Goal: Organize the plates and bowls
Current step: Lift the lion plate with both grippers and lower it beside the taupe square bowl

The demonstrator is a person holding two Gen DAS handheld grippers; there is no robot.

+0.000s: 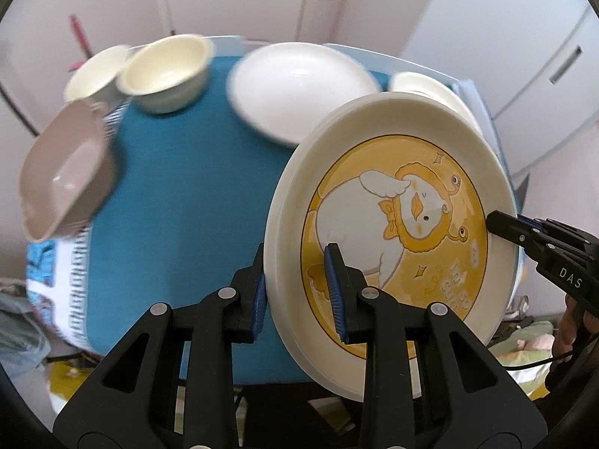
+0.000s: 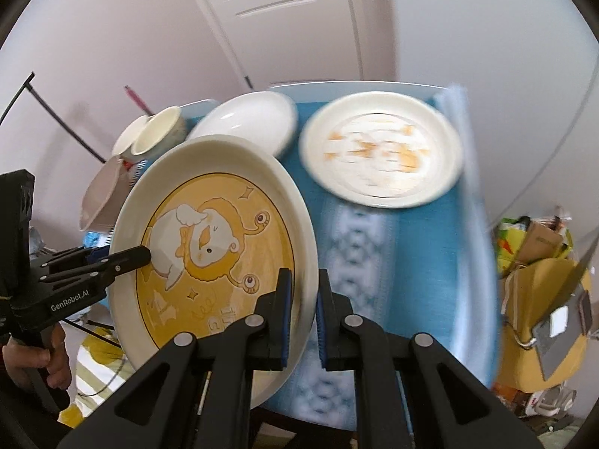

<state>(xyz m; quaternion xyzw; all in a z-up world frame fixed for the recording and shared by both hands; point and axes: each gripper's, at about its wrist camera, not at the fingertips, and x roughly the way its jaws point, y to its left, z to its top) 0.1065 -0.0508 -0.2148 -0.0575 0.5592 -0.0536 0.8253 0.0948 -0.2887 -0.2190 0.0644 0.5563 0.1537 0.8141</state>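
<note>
A cream plate with a yellow cartoon picture [image 1: 393,224] is held tilted above the blue table, between both grippers. My left gripper [image 1: 299,292] is shut on its near rim. My right gripper [image 2: 302,310] is shut on the opposite rim of the same plate [image 2: 213,247]; it also shows in the left wrist view [image 1: 524,232]. On the table lie a second patterned plate [image 2: 382,149], a plain white plate [image 1: 299,86], two cream bowls [image 1: 168,71] and a beige bowl [image 1: 63,187] at the left edge.
The blue tablecloth [image 1: 179,194] has a patterned band at the left edge. White cupboard doors [image 2: 284,18] stand behind. A yellow bag with boxes [image 2: 539,262] sits to the right of the table. Clutter lies on the floor.
</note>
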